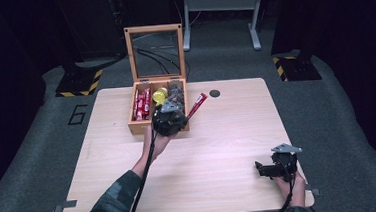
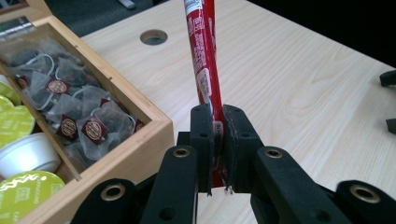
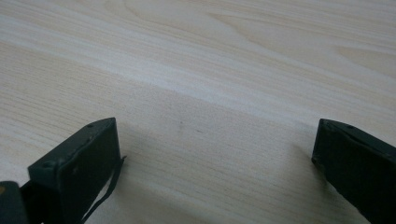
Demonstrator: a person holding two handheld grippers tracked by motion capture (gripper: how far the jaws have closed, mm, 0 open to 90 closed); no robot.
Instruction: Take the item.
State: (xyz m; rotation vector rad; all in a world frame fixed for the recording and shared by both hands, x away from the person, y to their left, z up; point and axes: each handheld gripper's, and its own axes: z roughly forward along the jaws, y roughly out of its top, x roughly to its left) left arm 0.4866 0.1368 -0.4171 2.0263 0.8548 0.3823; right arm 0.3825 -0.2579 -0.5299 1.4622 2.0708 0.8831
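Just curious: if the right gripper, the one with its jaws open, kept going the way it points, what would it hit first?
Probably the bare wooden tabletop: the right gripper tilts down at it, with nothing between its jaws.

Numeral "6" on grey floor mat point(image 1: 78, 114), left of table; packet print unreadable.

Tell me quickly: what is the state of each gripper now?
Left gripper: closed on the red stick.
Right gripper: open, holding nothing.
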